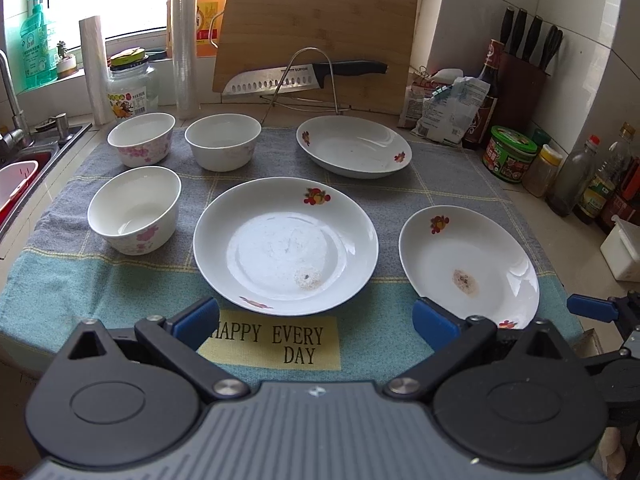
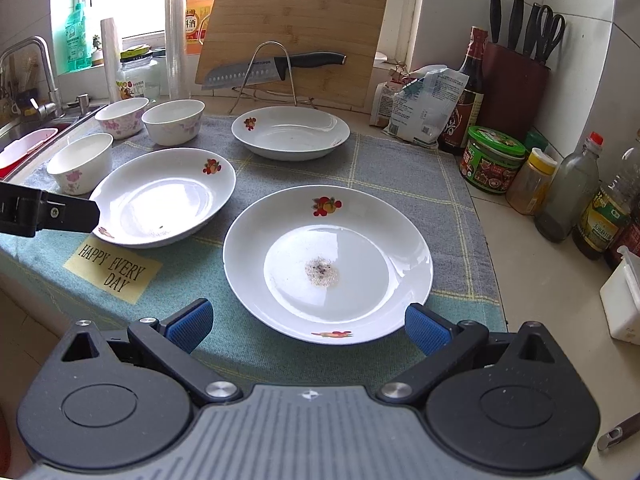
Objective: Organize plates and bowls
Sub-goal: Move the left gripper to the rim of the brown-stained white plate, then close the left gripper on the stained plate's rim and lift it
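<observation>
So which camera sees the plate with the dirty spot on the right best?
The right wrist view: the dirty plate sits centred and whole, just ahead of the open right gripper. The left wrist view shows it off to the side.

The left gripper (image 1: 316, 322) and right gripper (image 2: 309, 326) are looking identical: ribbed grey bodies, round black housings, black linkage arms showing silver pivot screws, and blue textured fingertips (image 2: 191, 325).
</observation>
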{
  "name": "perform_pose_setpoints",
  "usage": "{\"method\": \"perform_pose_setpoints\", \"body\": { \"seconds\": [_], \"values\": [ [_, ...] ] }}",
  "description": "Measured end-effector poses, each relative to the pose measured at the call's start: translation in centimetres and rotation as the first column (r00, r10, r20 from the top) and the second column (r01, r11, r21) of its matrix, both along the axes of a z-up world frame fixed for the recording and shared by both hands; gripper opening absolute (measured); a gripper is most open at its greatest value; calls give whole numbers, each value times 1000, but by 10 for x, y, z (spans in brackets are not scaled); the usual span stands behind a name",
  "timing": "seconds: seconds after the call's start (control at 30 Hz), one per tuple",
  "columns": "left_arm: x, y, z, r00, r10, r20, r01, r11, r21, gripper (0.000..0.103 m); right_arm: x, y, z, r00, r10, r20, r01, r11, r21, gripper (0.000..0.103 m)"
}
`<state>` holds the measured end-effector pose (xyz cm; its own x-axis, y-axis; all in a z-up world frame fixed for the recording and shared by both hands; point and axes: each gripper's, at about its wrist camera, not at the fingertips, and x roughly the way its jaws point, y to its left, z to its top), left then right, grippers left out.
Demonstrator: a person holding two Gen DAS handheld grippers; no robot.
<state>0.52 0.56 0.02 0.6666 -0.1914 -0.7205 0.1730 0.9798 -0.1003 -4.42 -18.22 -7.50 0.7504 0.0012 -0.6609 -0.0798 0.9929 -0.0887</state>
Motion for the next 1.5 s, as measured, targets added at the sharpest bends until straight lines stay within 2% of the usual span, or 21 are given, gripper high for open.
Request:
{"method": "perform_pose_setpoints", "body": {
  "seconds": [0.17, 0.4, 0.47, 0.67, 0.8, 0.97, 1.13, 1.2, 1.3, 1.33, 1.5],
  "values": [
    [2, -5, -2, 999, -36, -11, 36, 999, 13, 102, -4, -14, -10, 1000, -1, -8, 1, 1000, -1, 103],
    [13, -14, -5, 995, -75, -65, 72, 996, -46, 102, -7, -28, -18, 1000, 22, -14, -22, 1000, 17, 103],
    [16, -18, -4, 994, -90, -57, 87, 994, -60, 102, -8, -30, -20, 999, 30, -15, -30, 999, 17, 103],
    [34, -39, -3, 983, -182, -34, 182, 983, -1, 102, -4, -40, -27, 999, 36, -21, -36, 999, 36, 103],
    [50, -51, -7, 965, -264, -11, 264, 964, 30, 102, 1, -44, -34, 999, 29, -31, -28, 999, 46, 103],
    [74, -66, -12, 919, -394, -26, 395, 915, 83, 102, 8, -45, -41, 999, 5, -38, -4, 999, 33, 103],
    [96, -83, -19, 871, -484, -90, 492, 859, 142, 102, 17, -44, -52, 998, 0, -62, 2, 999, 32, 103],
    [102, -90, -22, 851, -513, -115, 525, 832, 177, 102, 19, -43, -56, 998, 11, -69, -9, 1000, 26, 103],
    [104, -104, -25, 816, -562, -133, 576, 777, 254, 102, 22, -40, -61, 997, 22, -80, -21, 1000, 23, 103],
    [106, -108, -26, 800, -585, -135, 598, 758, 262, 102, 23, -40, -62, 996, 24, -84, -22, 1000, 21, 103],
    [118, -121, -31, 740, -651, -168, 672, 703, 233, 102, 27, -40, -64, 997, 22, -75, -19, 999, 31, 103]
  ]
}}
